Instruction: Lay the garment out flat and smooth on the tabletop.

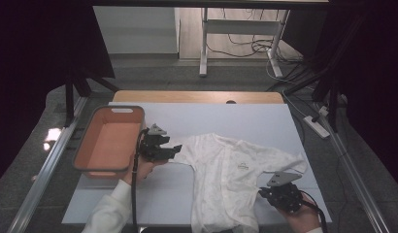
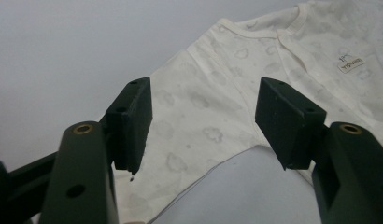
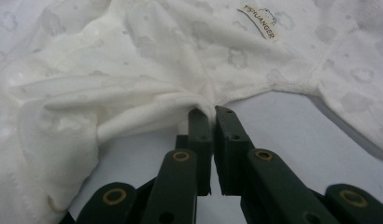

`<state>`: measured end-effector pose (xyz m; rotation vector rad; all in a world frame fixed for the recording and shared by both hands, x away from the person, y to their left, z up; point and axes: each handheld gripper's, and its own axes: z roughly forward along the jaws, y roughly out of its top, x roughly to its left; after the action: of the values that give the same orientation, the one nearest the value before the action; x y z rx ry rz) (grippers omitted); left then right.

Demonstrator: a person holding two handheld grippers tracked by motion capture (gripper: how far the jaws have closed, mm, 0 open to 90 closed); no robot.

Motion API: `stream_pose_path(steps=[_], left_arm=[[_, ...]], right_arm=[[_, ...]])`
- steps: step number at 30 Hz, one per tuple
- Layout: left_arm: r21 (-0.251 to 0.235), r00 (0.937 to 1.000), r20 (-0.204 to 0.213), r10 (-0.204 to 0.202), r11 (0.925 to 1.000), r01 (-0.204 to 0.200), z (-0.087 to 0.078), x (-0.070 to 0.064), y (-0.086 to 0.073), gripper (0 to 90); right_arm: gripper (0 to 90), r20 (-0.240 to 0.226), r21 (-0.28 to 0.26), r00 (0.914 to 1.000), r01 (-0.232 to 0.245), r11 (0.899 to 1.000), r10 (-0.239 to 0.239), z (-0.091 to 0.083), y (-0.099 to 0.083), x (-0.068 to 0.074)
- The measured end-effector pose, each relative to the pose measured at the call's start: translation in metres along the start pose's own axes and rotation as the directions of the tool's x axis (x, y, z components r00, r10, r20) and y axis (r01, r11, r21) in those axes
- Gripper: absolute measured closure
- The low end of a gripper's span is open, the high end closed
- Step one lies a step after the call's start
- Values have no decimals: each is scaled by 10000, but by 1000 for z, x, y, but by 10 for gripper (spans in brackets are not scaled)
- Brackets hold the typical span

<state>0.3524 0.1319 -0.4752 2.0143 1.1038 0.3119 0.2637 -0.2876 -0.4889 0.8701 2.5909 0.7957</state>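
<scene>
White cotton, printed with faint clouds, makes up the baby garment (image 1: pixel 231 179) that lies spread across the pale sheet (image 1: pixel 265 121) covering the table. Nearest the person, the right gripper (image 1: pixel 263 192) sits at the garment's lower right edge; in the right gripper view its jaws are pressed together on a bunched fold of the fabric (image 3: pixel 199 103), which puckers into creases running away from the pinch. A small woven label (image 3: pixel 258 21) lies on the cloth beyond it. Farther up the table, the left gripper (image 1: pixel 174 150) rests at the end of the garment's left sleeve (image 2: pixel 189 121), its jaws spread wide, one on each side of the sleeve, with nothing held between them. Just beside that hand, to the left, an orange tub (image 1: pixel 109 141) with a grey rim stands at the sheet's edge.
</scene>
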Motion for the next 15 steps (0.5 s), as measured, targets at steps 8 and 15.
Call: stream_pose_path(steps=[8, 15], left_arm=[[-19, 10000, -4, -14, 10000, 14, 0, 1, 0, 371], [19, 10000, 4, -4, 10000, 4, 2, 1, 1, 371]], right_arm=[[527, -66, -701, 9949, -1005, 9925, 1003, -9, -7, -2], [492, -491, -153, 9909, -1266, 9918, 1257, -8, -18, 15]])
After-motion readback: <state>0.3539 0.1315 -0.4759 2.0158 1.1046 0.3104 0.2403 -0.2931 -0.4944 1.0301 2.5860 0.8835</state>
